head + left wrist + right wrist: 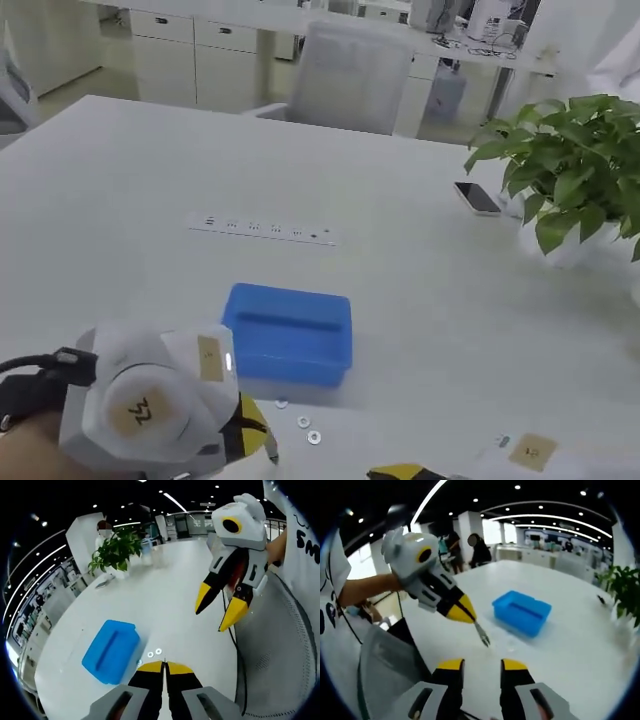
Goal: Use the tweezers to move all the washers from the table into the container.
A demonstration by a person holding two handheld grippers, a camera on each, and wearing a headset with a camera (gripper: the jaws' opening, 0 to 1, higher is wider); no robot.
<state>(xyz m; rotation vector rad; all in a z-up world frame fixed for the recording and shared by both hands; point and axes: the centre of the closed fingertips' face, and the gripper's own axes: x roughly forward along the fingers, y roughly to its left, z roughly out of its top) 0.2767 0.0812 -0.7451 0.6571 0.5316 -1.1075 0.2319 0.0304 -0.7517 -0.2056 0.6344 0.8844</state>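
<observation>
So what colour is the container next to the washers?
The container is solid blue, clearest in the head view.

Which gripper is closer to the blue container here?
Left. The left gripper, gripping the tweezers, sits by the near-left corner of the blue container; the open right gripper is farther off, to its right.

counts on the table [420, 300]
three washers [303, 422], one blue container [290, 330], one pair of tweezers [482, 636], one potted plant [570, 170], one phone [477, 197], one power strip [265, 229], one chair [350, 75].

We see left gripper [469, 617]: white shell, black jaws, yellow tips | right gripper [215, 615]: same colours | black cable [35, 362] | white shirt [299, 560], black letters
</observation>
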